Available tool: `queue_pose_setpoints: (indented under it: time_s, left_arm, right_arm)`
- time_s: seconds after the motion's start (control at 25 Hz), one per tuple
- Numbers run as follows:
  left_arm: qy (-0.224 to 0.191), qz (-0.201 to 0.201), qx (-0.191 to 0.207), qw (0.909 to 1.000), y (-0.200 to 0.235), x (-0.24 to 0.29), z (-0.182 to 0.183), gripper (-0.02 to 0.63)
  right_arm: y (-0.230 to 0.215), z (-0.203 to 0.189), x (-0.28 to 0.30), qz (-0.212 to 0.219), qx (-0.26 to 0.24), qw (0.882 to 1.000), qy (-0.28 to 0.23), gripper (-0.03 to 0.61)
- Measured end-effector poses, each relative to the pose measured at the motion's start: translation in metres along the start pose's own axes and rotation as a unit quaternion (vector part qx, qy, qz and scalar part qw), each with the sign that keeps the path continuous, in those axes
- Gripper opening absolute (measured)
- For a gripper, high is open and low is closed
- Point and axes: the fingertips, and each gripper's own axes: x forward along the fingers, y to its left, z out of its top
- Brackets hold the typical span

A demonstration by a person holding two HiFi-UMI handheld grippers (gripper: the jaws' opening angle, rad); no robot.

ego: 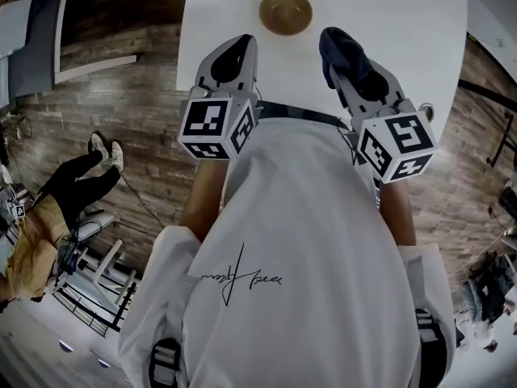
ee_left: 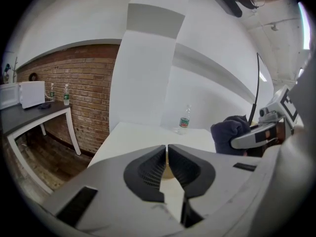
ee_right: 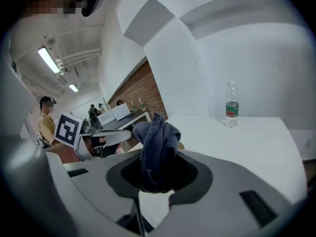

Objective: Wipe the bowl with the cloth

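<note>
Left gripper (ego: pixel 234 51) hangs at 7 o'clock from the bowl, jaws parted only a crack with nothing between them. The bowl (ego: pixel 285 11) sits on the table (ego: pixel 396 23) at 12 o'clock in the head view. At its 4 o'clock, the right gripper (ee_right: pixel 157 181) clamps a bunched cloth (ee_right: pixel 157 142)

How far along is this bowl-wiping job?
Done: the cloth is picked up, bunched in the right gripper, whose jaws are clamped on it. In hand: both grippers hover short of the bowl, which sits on the table with nothing touching it; the left gripper is empty, jaws slightly apart. Left: bringing the cloth to the bowl and wiping it.
</note>
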Motion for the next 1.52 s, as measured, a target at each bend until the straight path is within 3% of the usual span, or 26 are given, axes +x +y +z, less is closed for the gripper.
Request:
queue_pose_setpoints:
  time_s: [0.36, 0.68, 0.96, 1.12, 1.28, 1.52]
  left_arm:
    - [0.028, 0.000, 0.030, 0.9992, 0.013, 0.030, -0.011, 0.026]
    - [0.062, -0.017, -0.002, 0.9979, -0.003, 0.050, -0.029, 0.028]
    - [0.100, -0.018, -0.031, 0.9943, 0.034, 0.070, -0.048, 0.031]
    - [0.112, -0.028, -0.046, 0.9923, 0.035, 0.076, -0.053, 0.041]
    - [0.121, -0.037, -0.062, 0.9901, 0.038, 0.082, -0.056, 0.095]
    - [0.136, -0.038, -0.064, 0.9879, 0.042, 0.092, -0.062, 0.095]
  right_arm:
    - [-0.012, -0.003, 0.021, -0.001, 0.008, 1.000, 0.027, 0.091]
    - [-0.025, -0.012, 0.016, -0.004, 0.016, 0.999, 0.046, 0.091]
    - [-0.022, -0.015, 0.059, 0.004, 0.022, 0.997, 0.071, 0.091]
    - [-0.027, -0.014, 0.064, -0.001, 0.026, 0.997, 0.075, 0.091]
    - [-0.032, -0.016, 0.068, -0.005, 0.037, 0.996, 0.083, 0.091]
    - [-0.039, -0.022, 0.075, -0.011, 0.041, 0.994, 0.098, 0.091]
